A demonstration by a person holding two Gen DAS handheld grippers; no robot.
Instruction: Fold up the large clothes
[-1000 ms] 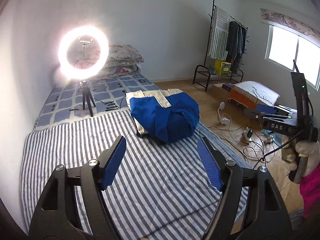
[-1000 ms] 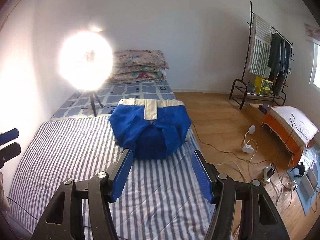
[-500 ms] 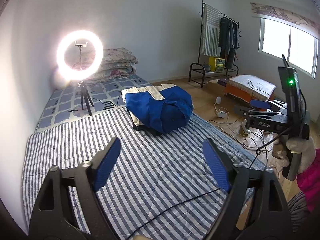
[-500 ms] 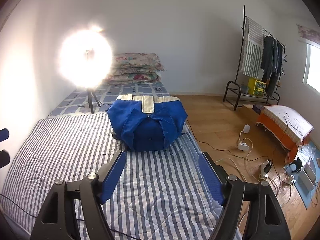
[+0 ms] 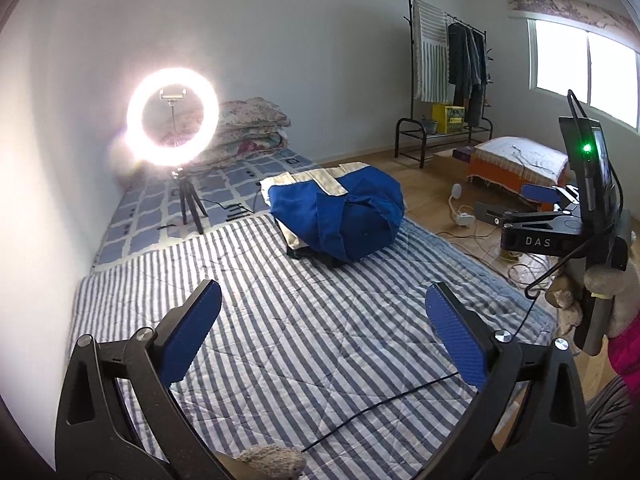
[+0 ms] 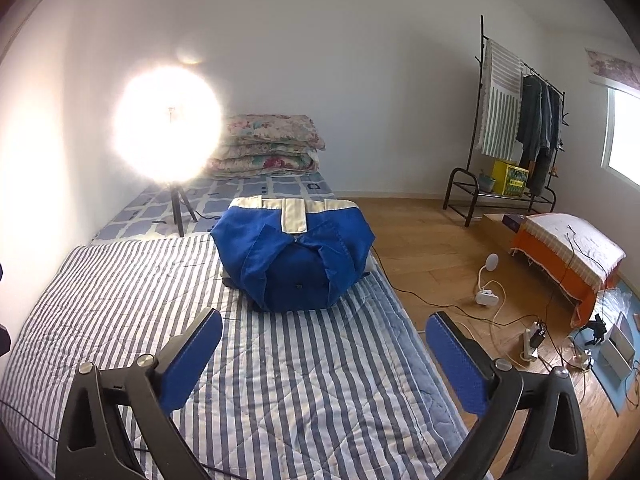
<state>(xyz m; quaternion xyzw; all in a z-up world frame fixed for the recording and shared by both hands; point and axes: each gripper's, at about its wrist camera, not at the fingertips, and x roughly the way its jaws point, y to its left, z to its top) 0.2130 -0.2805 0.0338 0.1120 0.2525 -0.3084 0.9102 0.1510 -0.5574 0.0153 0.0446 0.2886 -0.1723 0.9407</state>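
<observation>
— Striped bedding (image 6: 304, 380) all round; where's the garment?

— That blue jacket (image 6: 296, 260) sits bundled on the bed's far half, well clear of my left tongs (image 5: 322, 330) and right tongs (image 6: 324, 354). Both have just been spreading wide, nothing between them.

— How will it handle?

— Soft, floppy, bulky, I'd guess. I'd pinch the cream band (image 6: 294, 212) at its top edge.

White letters "DAS" stand on the black body of the right tongs (image 5: 552, 196).

left tongs (image 5: 323, 334): just spread wide, empty | right tongs (image 6: 324, 344): same
</observation>
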